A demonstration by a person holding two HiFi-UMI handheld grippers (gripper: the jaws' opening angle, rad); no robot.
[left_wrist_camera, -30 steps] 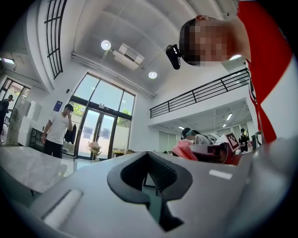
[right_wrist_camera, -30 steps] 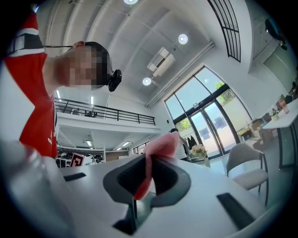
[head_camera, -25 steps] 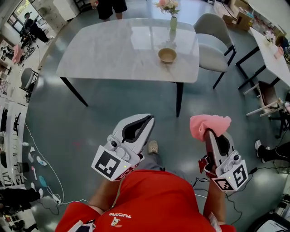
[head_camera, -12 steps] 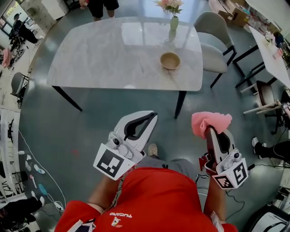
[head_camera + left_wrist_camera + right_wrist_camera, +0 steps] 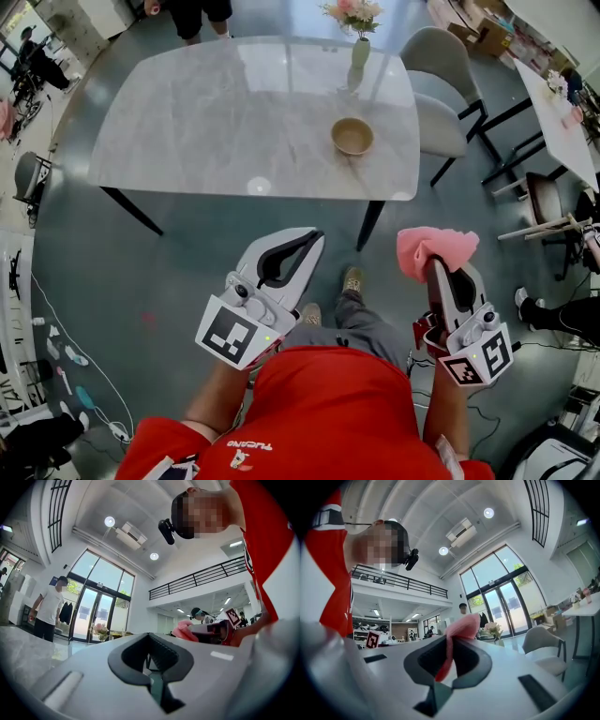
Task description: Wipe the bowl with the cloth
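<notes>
The left gripper [image 5: 306,246] hangs low in front of the person, over the floor and short of the desk [image 5: 216,112]. Its jaws are closed together with nothing between them. In my judgement that is the first risk. The wooden bowl [image 5: 352,136] stands free on a smooth, glossy marble top, close to the near edge. A wipe with nothing bracing it could push it along or off. The left jaws would have to open and take the rim first, or press against its side.

The bowl lies well ahead of both pairs of jaws, up on the desk. In the head view it falls between the two grippers, somewhat nearer the right one's line. Neither gripper view shows it. Just behind it stands a slim vase of flowers [image 5: 358,47], and a wide sweeping stroke could tip that over.

The right gripper [image 5: 438,275] is held at about the same height as the left. Its jaws are clamped on the pink cloth [image 5: 436,249]. The right gripper view shows only a thin fold pinched between the pads, with the rest bunched loosely above the tips. A grip that narrow may let the cloth drag out once it rubs on the bowl's inside. The hard jaw tips could also reach the bowl before the fabric does.
</notes>
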